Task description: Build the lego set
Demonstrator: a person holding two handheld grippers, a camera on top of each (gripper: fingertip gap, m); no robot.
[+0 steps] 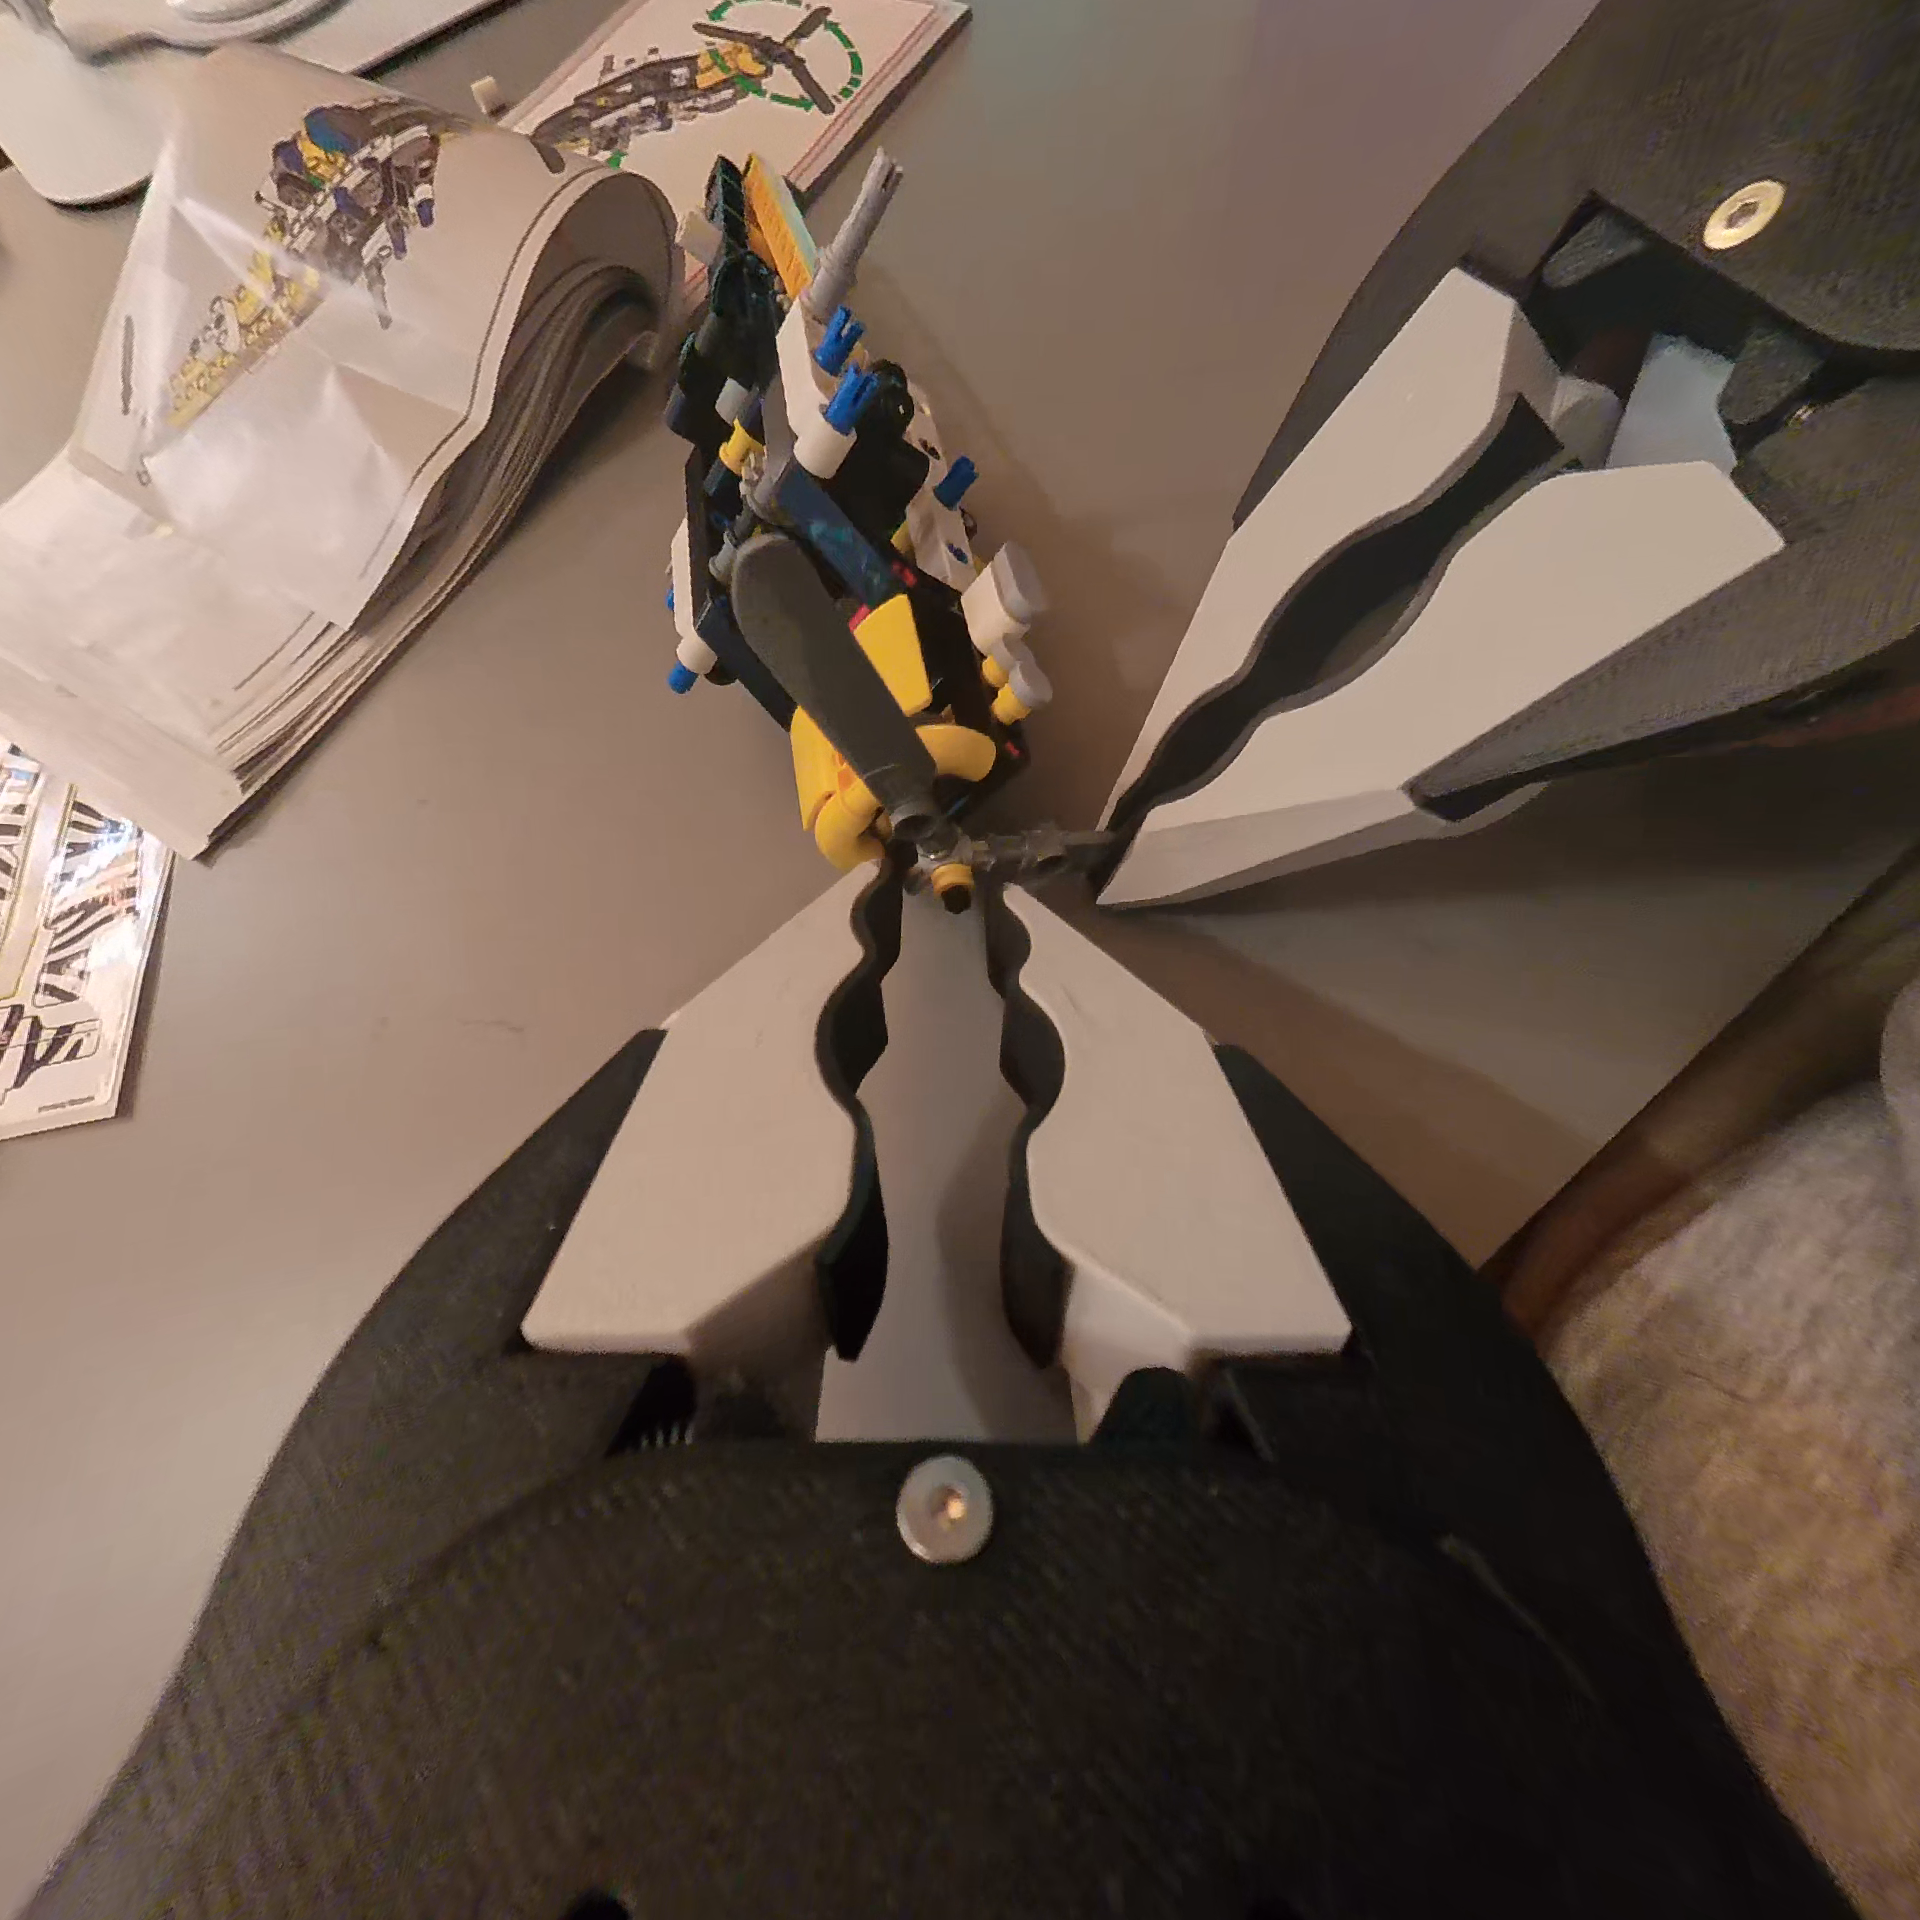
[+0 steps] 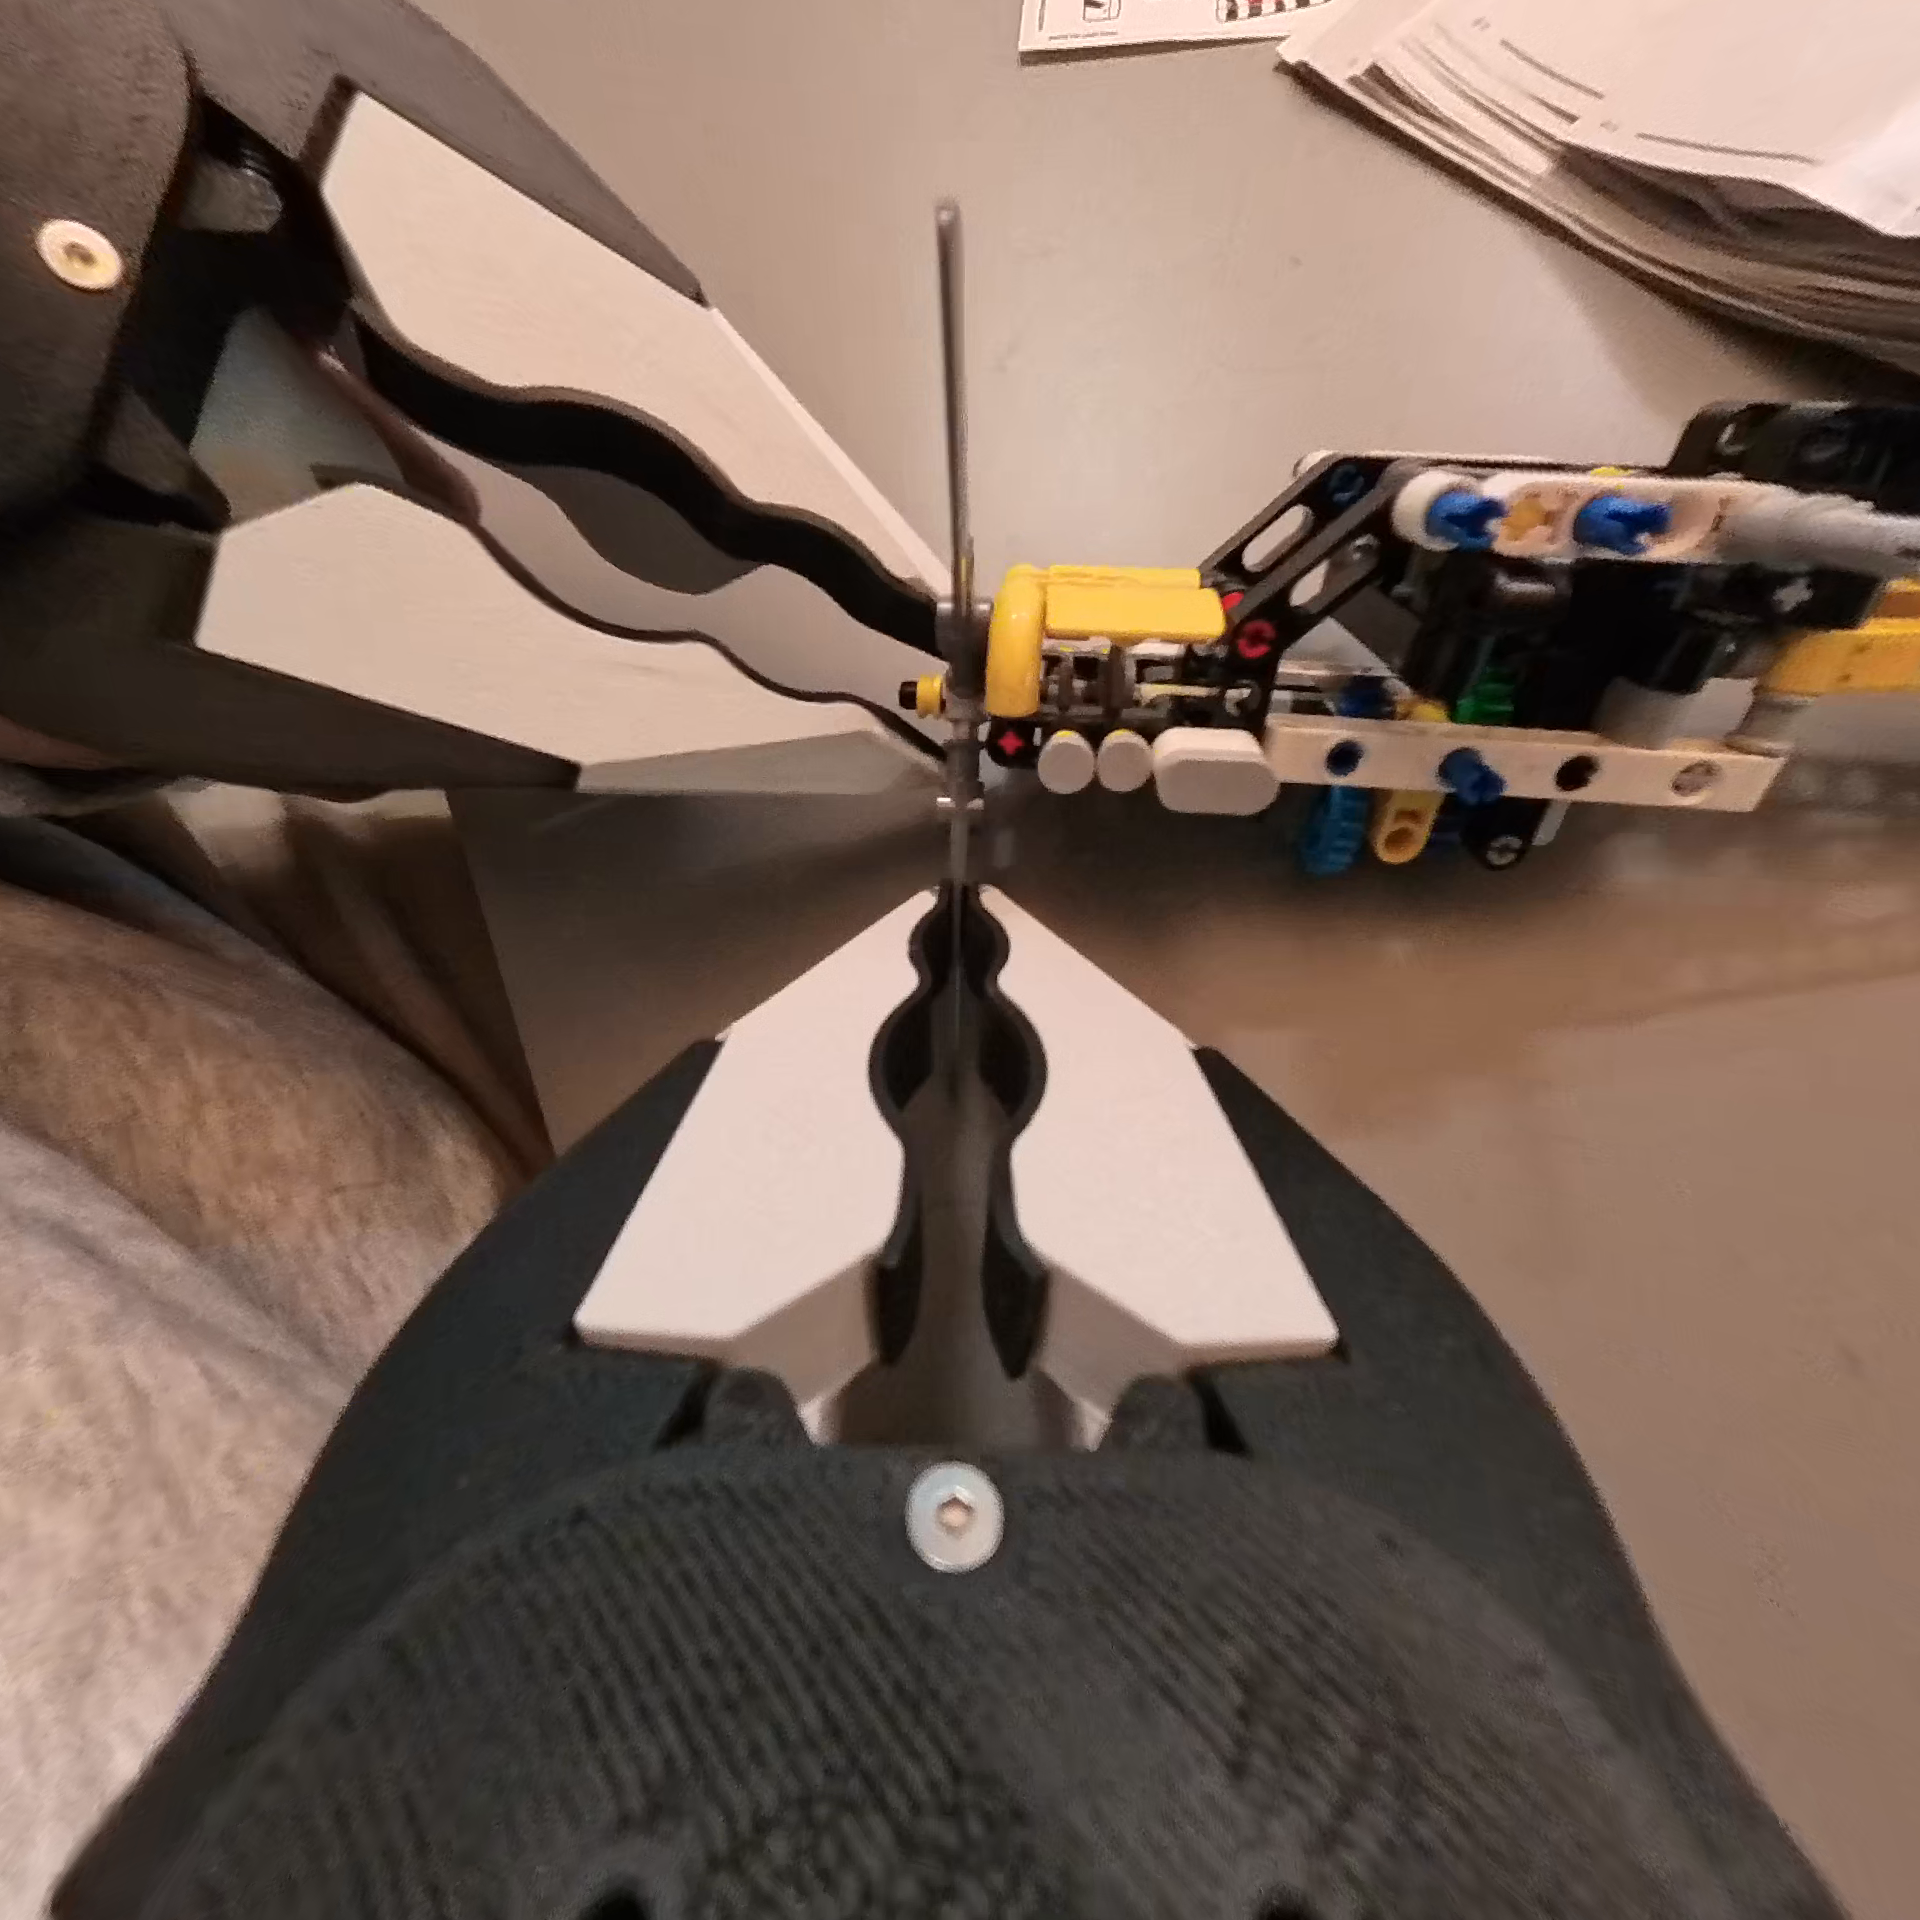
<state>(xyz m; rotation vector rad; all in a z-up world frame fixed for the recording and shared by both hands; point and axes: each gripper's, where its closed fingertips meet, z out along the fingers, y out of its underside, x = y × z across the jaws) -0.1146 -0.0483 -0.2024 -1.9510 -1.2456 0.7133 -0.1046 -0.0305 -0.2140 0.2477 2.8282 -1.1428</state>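
A part-built lego model in yellow, black, blue and white lies on the grey table; in the right wrist view it is side-on. At its near end is a small grey propeller hub with a yellow pin. One grey blade lies back over the model. My left gripper is closed around the hub, its fingers only slightly apart. My right gripper is shut on a second grey blade, seen edge-on, at the hub. In the left wrist view the right gripper comes in from the right.
An open instruction booklet and a second printed sheet lie beyond the model. A sticker sheet is at the left. The table edge runs close on the right, with grey fabric below it. Stacked pages lie at the back right. The tips of both grippers are at nearly the same place.
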